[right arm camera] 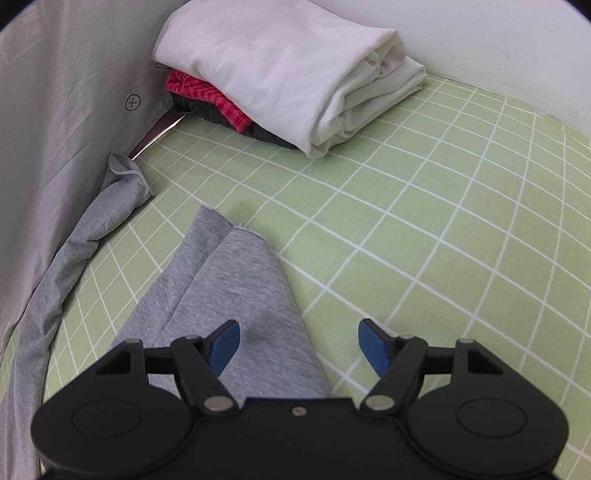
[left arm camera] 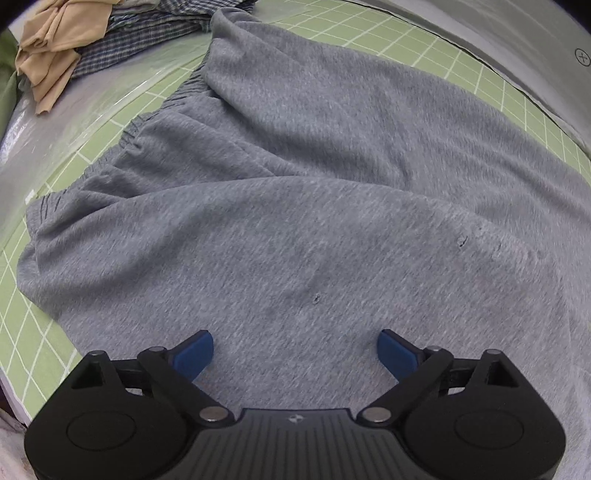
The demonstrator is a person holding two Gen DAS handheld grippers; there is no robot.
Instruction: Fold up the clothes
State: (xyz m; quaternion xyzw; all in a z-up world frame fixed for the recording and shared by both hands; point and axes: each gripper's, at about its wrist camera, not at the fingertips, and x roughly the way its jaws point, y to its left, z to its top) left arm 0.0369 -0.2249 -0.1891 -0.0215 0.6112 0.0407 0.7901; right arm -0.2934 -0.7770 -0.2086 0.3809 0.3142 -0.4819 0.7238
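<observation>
Grey jersey trousers (left arm camera: 295, 184) lie spread over the green grid sheet (left arm camera: 33, 325), the gathered waistband (left arm camera: 122, 147) at the left. My left gripper (left arm camera: 295, 354) hovers over the cloth, its blue pads wide apart and nothing pinched between them. In the right wrist view a folded grey trouser leg (right arm camera: 229, 280) runs up the sheet (right arm camera: 424, 240), its hem end near the middle. My right gripper (right arm camera: 297, 345) stands open above that leg's right edge, the left pad over cloth, the right pad over bare sheet. A second grey leg (right arm camera: 88, 236) lies crumpled along the white side wall.
A heap of unfolded clothes, tan (left arm camera: 51, 48) and blue checked (left arm camera: 129, 33), sits at the far left in the left wrist view. A folded stack, white on top (right arm camera: 288, 70) with red checked (right arm camera: 207, 96) below, stands at the back. A white panel (right arm camera: 55, 110) borders the left.
</observation>
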